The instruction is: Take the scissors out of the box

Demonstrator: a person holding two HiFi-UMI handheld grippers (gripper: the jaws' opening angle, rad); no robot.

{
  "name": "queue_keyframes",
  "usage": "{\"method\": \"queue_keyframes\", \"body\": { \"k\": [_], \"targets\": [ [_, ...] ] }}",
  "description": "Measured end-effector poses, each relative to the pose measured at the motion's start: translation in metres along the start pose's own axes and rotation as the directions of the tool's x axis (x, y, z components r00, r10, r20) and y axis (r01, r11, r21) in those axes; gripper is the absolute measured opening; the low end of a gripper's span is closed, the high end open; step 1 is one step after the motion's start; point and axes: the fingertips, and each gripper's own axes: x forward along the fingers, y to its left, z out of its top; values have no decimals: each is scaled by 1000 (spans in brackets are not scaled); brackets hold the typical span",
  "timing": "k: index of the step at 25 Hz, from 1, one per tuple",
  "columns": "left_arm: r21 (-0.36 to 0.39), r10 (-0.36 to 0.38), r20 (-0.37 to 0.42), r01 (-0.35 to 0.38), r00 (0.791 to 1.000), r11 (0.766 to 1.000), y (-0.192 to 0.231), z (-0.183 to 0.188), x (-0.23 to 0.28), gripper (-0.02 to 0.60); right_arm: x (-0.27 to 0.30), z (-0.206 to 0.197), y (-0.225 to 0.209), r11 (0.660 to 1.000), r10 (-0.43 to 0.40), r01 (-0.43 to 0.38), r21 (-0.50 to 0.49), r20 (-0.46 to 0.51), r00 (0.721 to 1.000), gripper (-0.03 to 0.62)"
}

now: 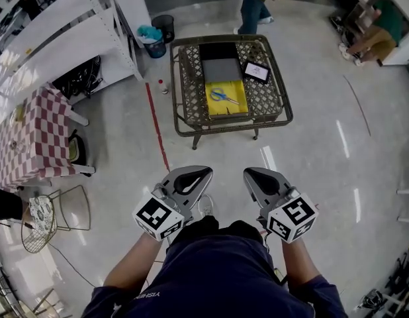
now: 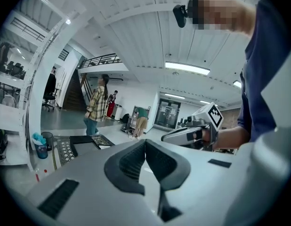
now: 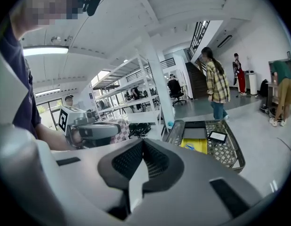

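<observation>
I hold both grippers low and close to my body, the left gripper point(image 1: 206, 172) and the right gripper point(image 1: 248, 173) each with its jaws pressed together on nothing. The scissors point(image 1: 224, 96) lie far ahead, well apart from both, flat in the yellow box point(image 1: 221, 108) on a wicker table point(image 1: 184, 130). Their long axis runs left to right, blue handles left. They sit almost midway between my grippers, so I judge neither clearly nearer.
</observation>
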Motion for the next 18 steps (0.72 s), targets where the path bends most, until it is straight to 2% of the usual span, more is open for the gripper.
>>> {"method": "queue_keyframes", "body": {
  "k": [9, 18],
  "targets": [
    [7, -14, -2, 14, 1000, 1000, 37, 10, 15, 25, 26, 13, -24, 1000, -31, 31, 4, -4, 1000, 18],
    [-10, 5, -16, -5, 1000, 1000, 74, 12, 47, 25, 57, 26, -63, 1000, -16, 16, 14, -5, 1000, 18]
  ]
}}
